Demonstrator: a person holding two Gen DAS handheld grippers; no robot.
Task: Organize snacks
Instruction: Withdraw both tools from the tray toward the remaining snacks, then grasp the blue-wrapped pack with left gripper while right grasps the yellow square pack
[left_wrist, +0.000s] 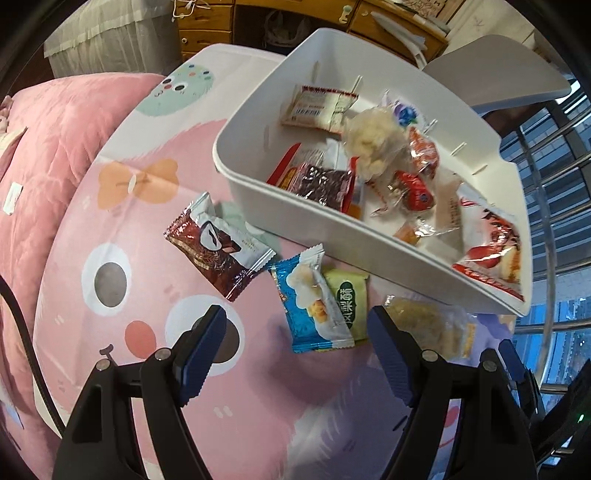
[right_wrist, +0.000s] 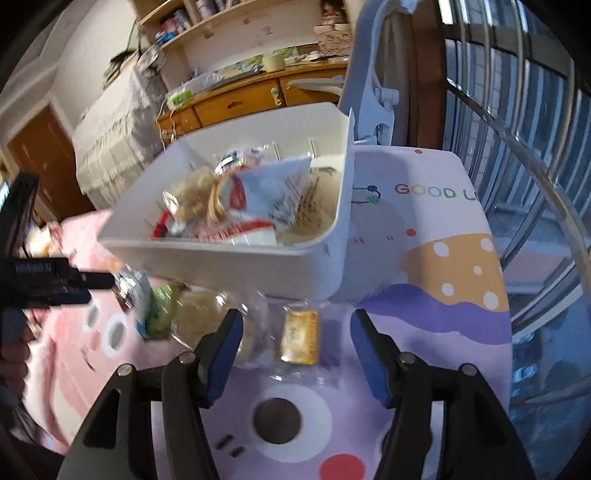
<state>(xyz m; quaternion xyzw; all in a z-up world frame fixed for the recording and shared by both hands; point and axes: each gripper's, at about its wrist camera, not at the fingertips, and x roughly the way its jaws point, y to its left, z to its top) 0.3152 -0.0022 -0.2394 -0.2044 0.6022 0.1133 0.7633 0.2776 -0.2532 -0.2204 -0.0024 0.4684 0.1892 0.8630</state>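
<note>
A white bin (left_wrist: 258, 122) occupies the upper centre of both views, resting on a worktop (left_wrist: 122, 206) covered with a pastel cartoon print; it holds a loose heap of wrapped snacks, among them a clear bag of pale puffed pieces (left_wrist: 371, 147) and a red-and-white packet (left_wrist: 493, 254) at its lower right corner. In the left wrist view, three packets lie on the worktop just below the bin: a brown-and-silver wrapper (left_wrist: 218, 245) at centre left, a blue packet (left_wrist: 314, 306) at lower centre, and a green packet (left_wrist: 351, 306) partly tucked under the blue one. A clear bag of yellowish snack (left_wrist: 432, 328) lies at lower right, partly behind the right finger. The left hand-held gripper (left_wrist: 295, 347) hangs over the blue packet with its jaws spread and nothing between them. In the right wrist view, the right hand-held gripper (right_wrist: 295, 343) has its jaws parted above a small golden packet (right_wrist: 300, 341) inside clear wrapping, the pads clear of it. The left hand-held gripper appears blurred at the left edge of that view.
</note>
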